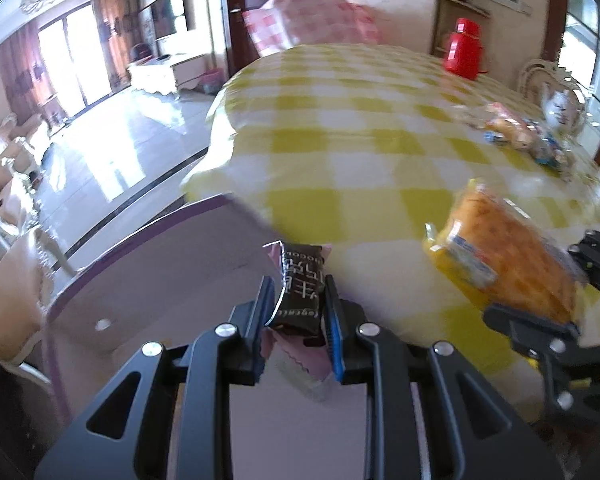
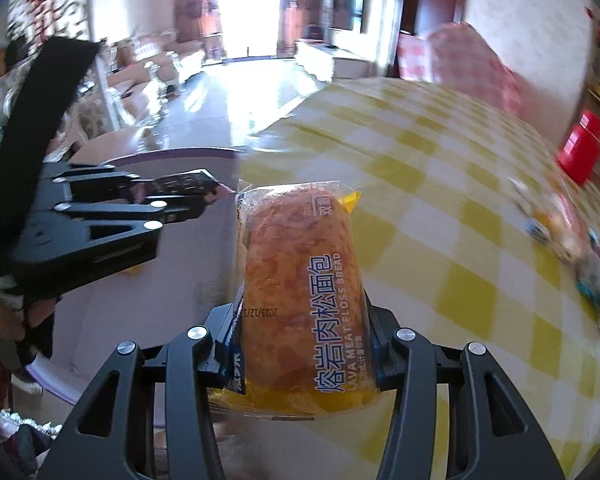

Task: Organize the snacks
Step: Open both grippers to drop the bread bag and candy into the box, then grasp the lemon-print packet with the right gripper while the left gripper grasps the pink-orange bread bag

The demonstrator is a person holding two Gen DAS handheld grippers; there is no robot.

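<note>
My left gripper [image 1: 298, 300] is shut on a small dark brown chocolate snack packet [image 1: 300, 292] with a pink crimped end, held above the purple-rimmed tray [image 1: 140, 280]. In the right wrist view that same left gripper [image 2: 204, 200] shows at the left, over the tray [image 2: 188, 160]. My right gripper [image 2: 300, 332] is shut on a meat floss bread packet [image 2: 300, 280], orange with a yellow wrapper, held lengthwise above the tray's edge and the yellow-checked tablecloth [image 2: 440, 220]. The bread packet [image 1: 508, 256] and right gripper [image 1: 540, 320] also appear at the right of the left wrist view.
A small pile of wrapped snacks [image 1: 520, 136] lies on the far right of the table. A red canister [image 1: 464, 48] and a white teapot [image 1: 560, 108] stand at the back. A pink-checked chair cover [image 1: 312, 20] rises behind the table. Tiled floor lies left.
</note>
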